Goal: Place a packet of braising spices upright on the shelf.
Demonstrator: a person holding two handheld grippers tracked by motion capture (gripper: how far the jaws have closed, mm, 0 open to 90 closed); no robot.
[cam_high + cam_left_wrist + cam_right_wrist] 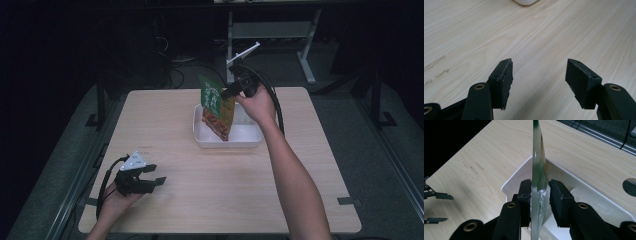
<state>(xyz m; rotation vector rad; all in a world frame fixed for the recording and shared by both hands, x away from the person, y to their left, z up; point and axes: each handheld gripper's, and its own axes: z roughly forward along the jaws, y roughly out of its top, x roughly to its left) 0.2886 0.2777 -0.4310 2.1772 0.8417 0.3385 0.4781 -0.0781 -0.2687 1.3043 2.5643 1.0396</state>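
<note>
i'm at the release step, as i judge it: my right gripper [540,195] has the flat green and orange printed foil snack pouch [217,107] standing on edge in the shallow white rectangular plastic tray [200,137] at the far middle of the pale wood-grain table [210,200], and its jaws stand a little apart around the pouch's top edge, one pad against it and the other just clear, so it's loosed, not clamped. next i'd open wider and lift straight off without dragging it. the pouch looks thin, glossy and tilted; my left gripper [150,175] rests open and empty near the table's front left corner.
</note>
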